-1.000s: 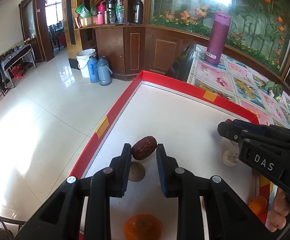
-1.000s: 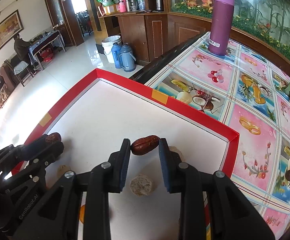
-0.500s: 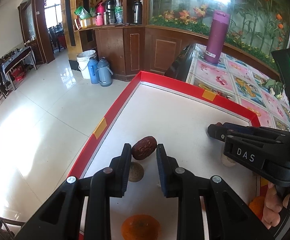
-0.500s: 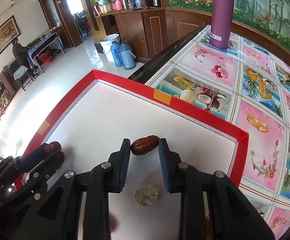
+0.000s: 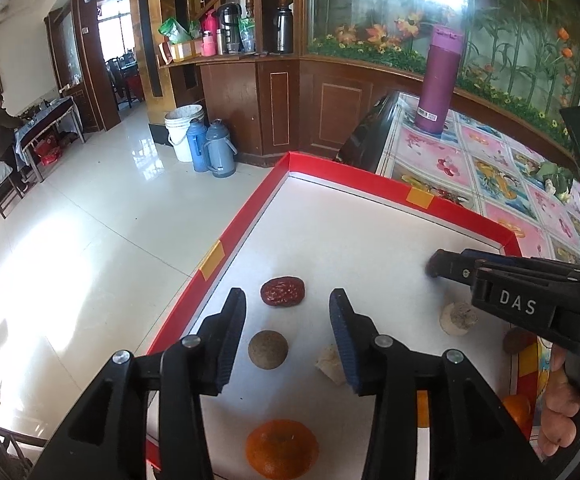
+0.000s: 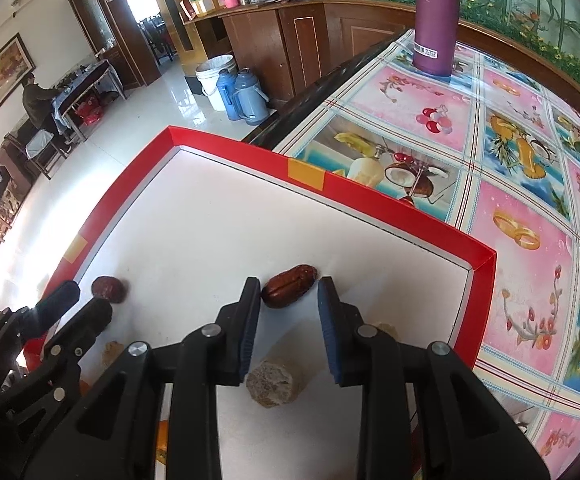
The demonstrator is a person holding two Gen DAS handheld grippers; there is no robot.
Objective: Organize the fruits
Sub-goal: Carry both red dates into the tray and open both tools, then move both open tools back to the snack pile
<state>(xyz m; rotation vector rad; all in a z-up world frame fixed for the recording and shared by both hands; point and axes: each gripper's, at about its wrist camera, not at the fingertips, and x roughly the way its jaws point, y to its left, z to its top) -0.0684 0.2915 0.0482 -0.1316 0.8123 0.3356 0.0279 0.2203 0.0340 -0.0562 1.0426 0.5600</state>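
My left gripper (image 5: 286, 304) is open, its jaws wide apart just behind a wrinkled red date (image 5: 282, 291) lying free on the white tray (image 5: 354, 232) near the red left rim. That date also shows in the right wrist view (image 6: 108, 289). My right gripper (image 6: 289, 294) holds a smooth brown date (image 6: 289, 286) between its tips, the jaws slightly parted around it, low over the tray near the right rim. A tangerine (image 5: 281, 454) lies at the tray's near edge.
A round brown fruit (image 5: 268, 349) and pale chunks (image 5: 330, 362) (image 5: 458, 318) (image 6: 273, 383) lie on the tray. The tray's red rim (image 6: 370, 194) borders a patterned tablecloth (image 6: 530, 208) with a purple flask (image 6: 436, 16). Another tangerine (image 5: 518, 410) sits at the right.
My left gripper has opened and let go of the wrinkled date, which now lies on the tray. My right gripper has lowered and its jaws have loosened a little around the smooth date.
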